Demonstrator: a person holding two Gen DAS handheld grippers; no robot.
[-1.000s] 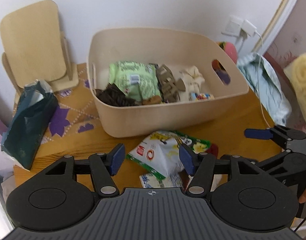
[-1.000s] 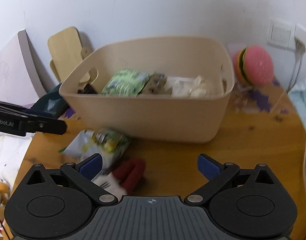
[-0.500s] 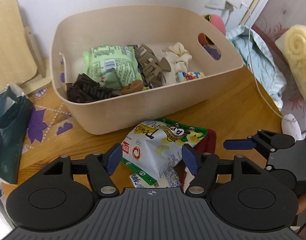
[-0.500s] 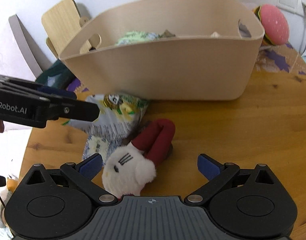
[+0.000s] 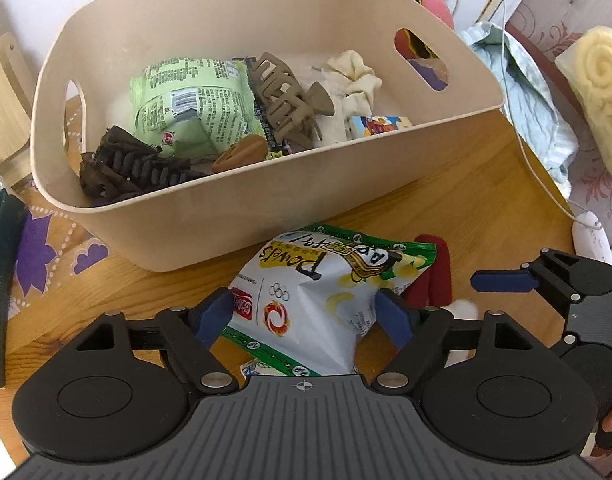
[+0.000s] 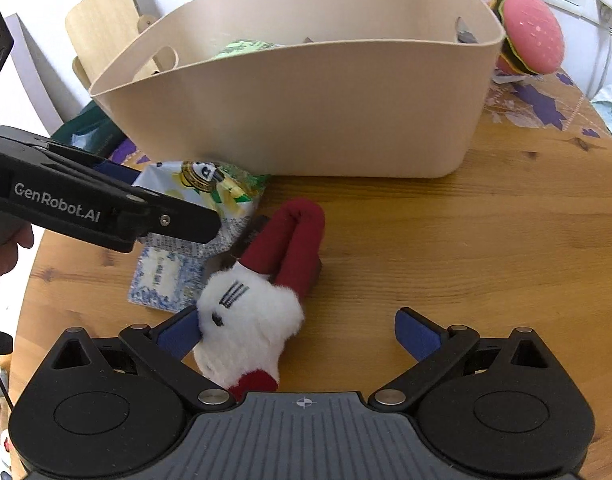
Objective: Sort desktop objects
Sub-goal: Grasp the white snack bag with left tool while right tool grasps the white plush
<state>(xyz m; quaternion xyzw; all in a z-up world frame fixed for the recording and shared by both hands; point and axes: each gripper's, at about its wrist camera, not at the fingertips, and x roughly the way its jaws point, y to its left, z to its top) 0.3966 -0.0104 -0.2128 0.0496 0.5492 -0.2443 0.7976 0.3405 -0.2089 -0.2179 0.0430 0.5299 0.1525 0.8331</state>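
A white and green snack bag (image 5: 306,292) lies on the wooden table (image 6: 446,240) in front of the beige bin (image 5: 226,216). My left gripper (image 5: 304,316) straddles the bag's near end. Its jaws are opening and the blue pads stand at the bag's two sides. A white plush toy with red limbs (image 6: 246,312) lies just right of the bag. My right gripper (image 6: 298,336) is open around its head, which rests against the left pad and is well clear of the right one. The bin (image 6: 306,120) holds a green packet (image 5: 190,100), two hair claws and a cream scrunchie (image 5: 354,76).
A small blue-white packet (image 6: 162,276) lies partly under the snack bag. A burger toy (image 6: 530,36) sits behind the bin on the right, a wooden piece (image 6: 102,28) behind it on the left. A dark green bag (image 5: 2,280), a cable and a white mouse (image 5: 590,236) edge the table.
Both grippers have come down toward the table. The left jaws have widened and now sit around the snack bag. The right gripper has closed in over the plush toy.
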